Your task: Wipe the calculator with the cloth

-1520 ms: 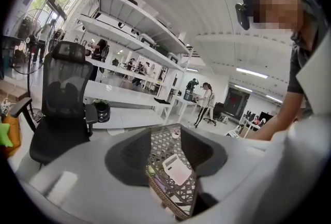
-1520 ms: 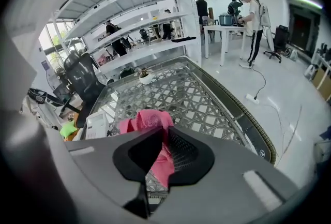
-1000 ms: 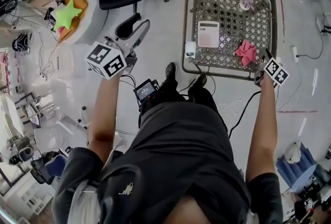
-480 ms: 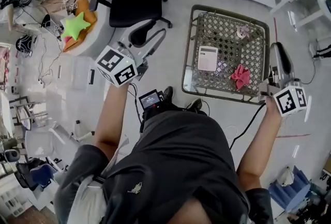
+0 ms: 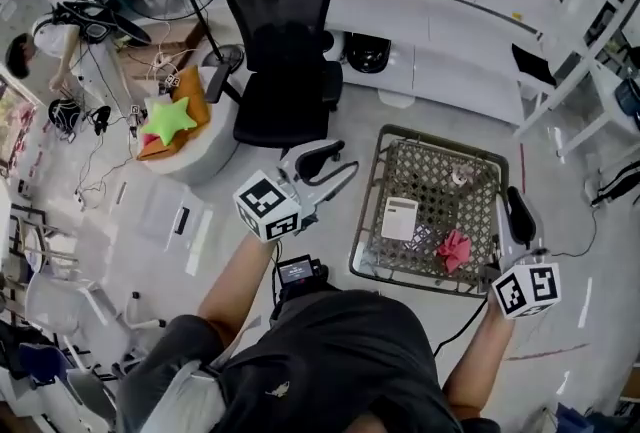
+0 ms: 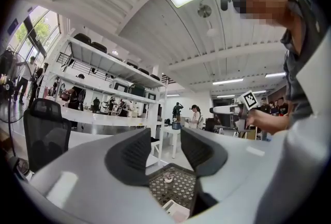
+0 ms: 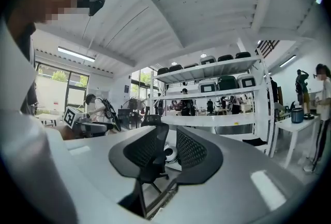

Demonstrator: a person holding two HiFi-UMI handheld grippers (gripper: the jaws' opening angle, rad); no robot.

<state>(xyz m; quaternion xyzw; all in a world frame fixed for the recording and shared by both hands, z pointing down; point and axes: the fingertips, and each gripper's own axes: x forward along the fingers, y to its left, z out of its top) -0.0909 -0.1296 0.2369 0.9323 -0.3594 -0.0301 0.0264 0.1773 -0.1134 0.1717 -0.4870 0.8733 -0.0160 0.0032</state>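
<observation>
Calculator [image 5: 399,218] and pink cloth [image 5: 454,249] unmoved, apart on mesh rack [image 5: 430,171]

One table [image 5: 420,171] is carrying three things: one calculator [image 5: 399,218] is lying near its left edge, one pink cloth [image 5: 454,249] is lying toward its near right corner, and one small pale object [image 5: 459,178] is sitting by its far edge. One black chair [image 5: 283,51] and one green star [image 5: 167,119] are sitting beyond.
</observation>
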